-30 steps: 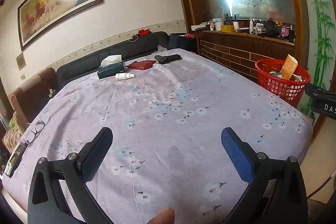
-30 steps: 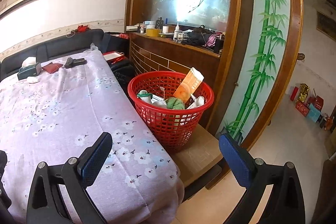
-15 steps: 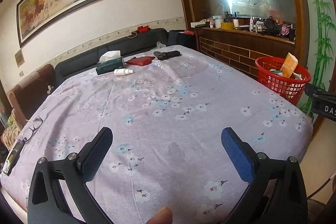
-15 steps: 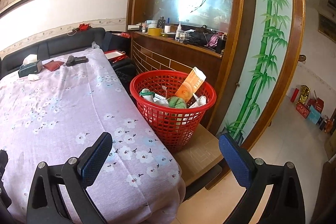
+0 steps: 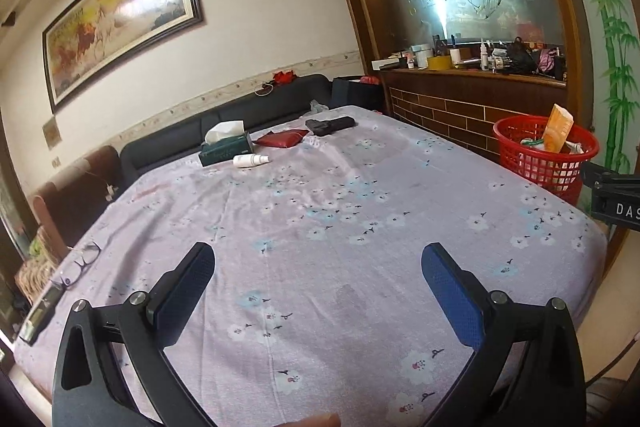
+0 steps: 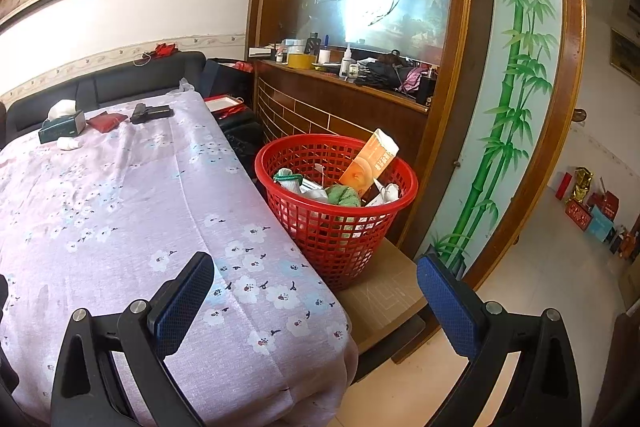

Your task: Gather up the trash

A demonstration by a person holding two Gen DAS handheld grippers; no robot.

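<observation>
A red mesh basket (image 6: 336,223) stands on a low wooden step off the table's right edge, holding an orange carton (image 6: 370,163), a green wad and white scraps. The same red basket (image 5: 544,157) shows at the right of the left wrist view. My left gripper (image 5: 318,269) hovers open over the near part of the flowered tablecloth (image 5: 320,211), nothing between its fingers. My right gripper (image 6: 316,277) is open too, above the table's near right corner, short of the basket. At the table's far end lie a white bottle (image 5: 250,160) and a tissue box (image 5: 226,147).
Also at the far end are a red pouch (image 5: 282,138) and a black device (image 5: 330,125). Glasses (image 5: 78,265) and a flat dark gadget (image 5: 40,313) lie at the left edge. A dark sofa (image 5: 240,111) runs behind the table. A cluttered wooden counter (image 6: 340,75) stands behind the basket.
Both views have shifted slightly: the far-end items sit a little lower and the basket a little nearer. Both grippers stay open and hold nothing.
</observation>
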